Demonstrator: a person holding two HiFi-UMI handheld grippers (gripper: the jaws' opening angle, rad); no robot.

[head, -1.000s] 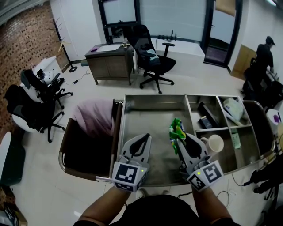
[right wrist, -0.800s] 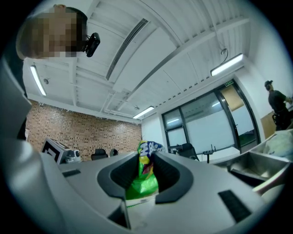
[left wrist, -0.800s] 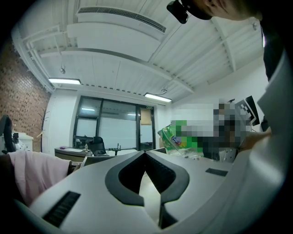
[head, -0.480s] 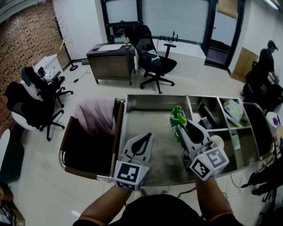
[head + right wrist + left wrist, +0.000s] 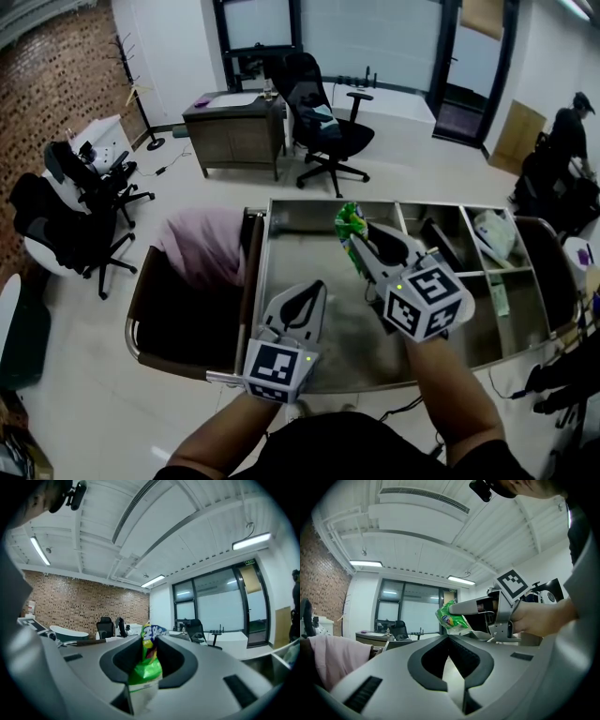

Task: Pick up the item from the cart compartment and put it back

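At the cart's near rim, my left gripper is hovering low over the large compartment, pointing level, its jaws together with nothing between them. Just to its right and higher above the same compartment, my right gripper is clamping a green snack bag by its lower end. The printed top is sticking up past the jaw tips, and the bag is hanging clear of the steel floor. The right gripper view is showing the bag pinched squarely between the pads.

Left of the cart, a pink cloth is lying in a dark bin. On the cart's right side, the small compartments are holding a white pouch and a few darker items I cannot identify. Beyond the cart's far wall, an office chair and a desk are standing on the pale floor.

By my reading, the pick-up is done and the put-back is what remains. The next move is calling for lowering the bag to the compartment floor and parting the jaws only once it is resting there, since a light, crinkly bag may cling to a pad or topple.
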